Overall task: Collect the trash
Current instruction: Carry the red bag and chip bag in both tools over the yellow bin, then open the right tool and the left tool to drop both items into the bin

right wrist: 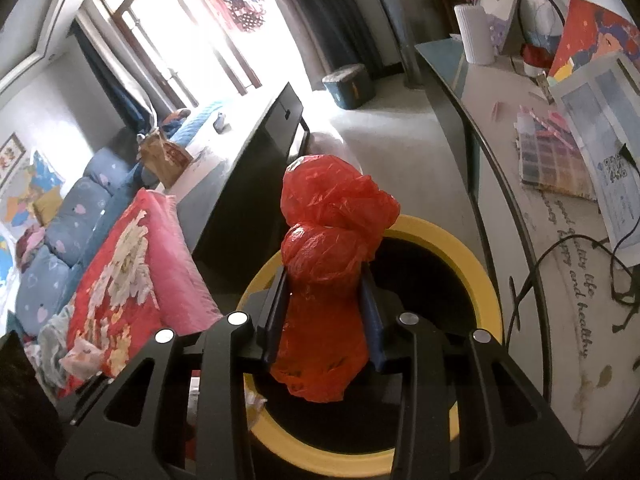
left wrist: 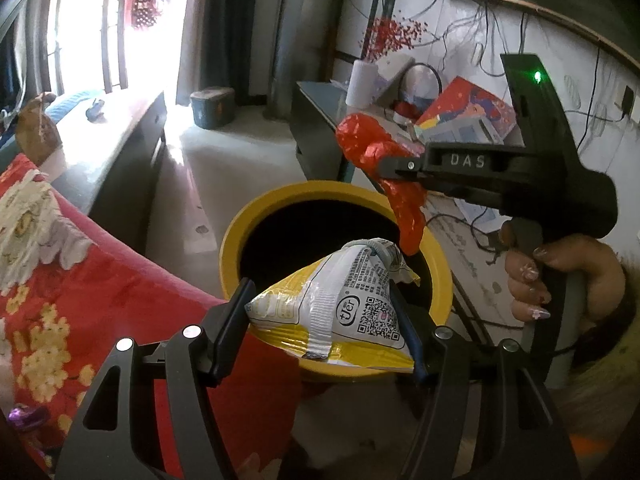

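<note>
- The left claw is clamped on a yellow and white snack wrapper. Its jaws stand fairly wide apart because the puffed packet fills the gap between them.
- That wrapper hangs over the near rim of the yellow bin, partly above the dark opening.
- The right claw has a crumpled red plastic bag pinched at its waist, jaws fairly narrow. One bulge of the bag stands above the pads and another hangs below.
- In the left wrist view the red bag's tail dangles just over the far rim of the bin, with the person's hand on the right claw's handle.
- Judged by look, both pieces are very light, soft and crushable. Neither is fragile, so a firm squeeze does no harm.
- The wrapper's glossy film is probably slippery. Holding it across its broad middle, as now, looks safer than a grip on a sealed edge.
- The red bag is thin film that springs back and may cling to the pads. The bunched waist is the best place to hold it.
- Light trash may drift or catch on the rim, so each piece probably wants letting go well over the opening.
- The bin stands on the floor between the bed's red floral quilt and the cluttered table.
</note>
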